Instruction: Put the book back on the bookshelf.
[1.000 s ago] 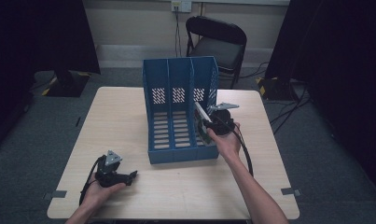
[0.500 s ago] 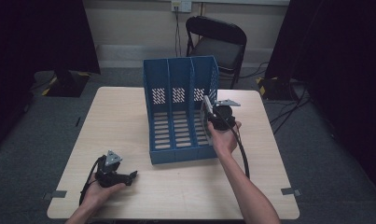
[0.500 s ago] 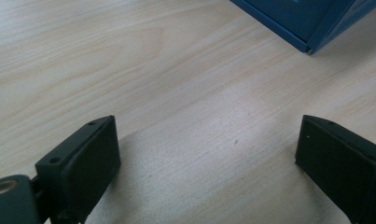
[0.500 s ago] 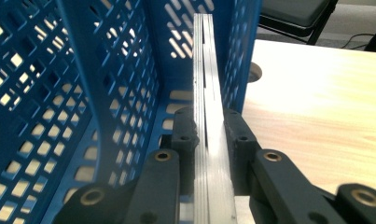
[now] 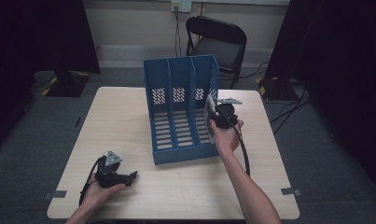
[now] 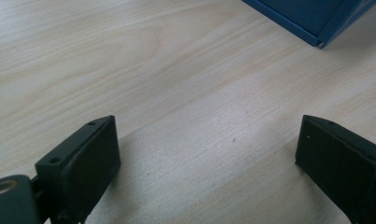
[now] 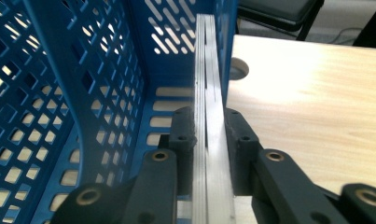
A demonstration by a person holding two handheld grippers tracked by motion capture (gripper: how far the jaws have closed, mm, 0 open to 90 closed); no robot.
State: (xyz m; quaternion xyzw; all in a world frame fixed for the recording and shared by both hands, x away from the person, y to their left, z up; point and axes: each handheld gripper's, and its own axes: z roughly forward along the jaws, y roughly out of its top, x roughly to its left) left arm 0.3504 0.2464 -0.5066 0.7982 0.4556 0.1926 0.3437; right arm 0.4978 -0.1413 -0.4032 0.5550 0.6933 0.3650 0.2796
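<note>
Pale matt wood-grain table [image 5: 129, 116], perforated glossy blue plastic rack [image 5: 181, 112], brushed metal strip [image 7: 209, 140].

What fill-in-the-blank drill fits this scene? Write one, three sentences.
1. The right gripper is shut on a thin flat stack held in the ____ compartment of the blue file rack.
2. The left gripper rests with its jaws ____.
3. The rack has ____ compartments.

Missing words: rightmost; open; three

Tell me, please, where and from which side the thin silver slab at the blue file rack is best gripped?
Grip the silver slab across its two broad faces near its near edge, coming from the blue file rack's open front. It stands on edge, as the right gripper holds it.
</note>
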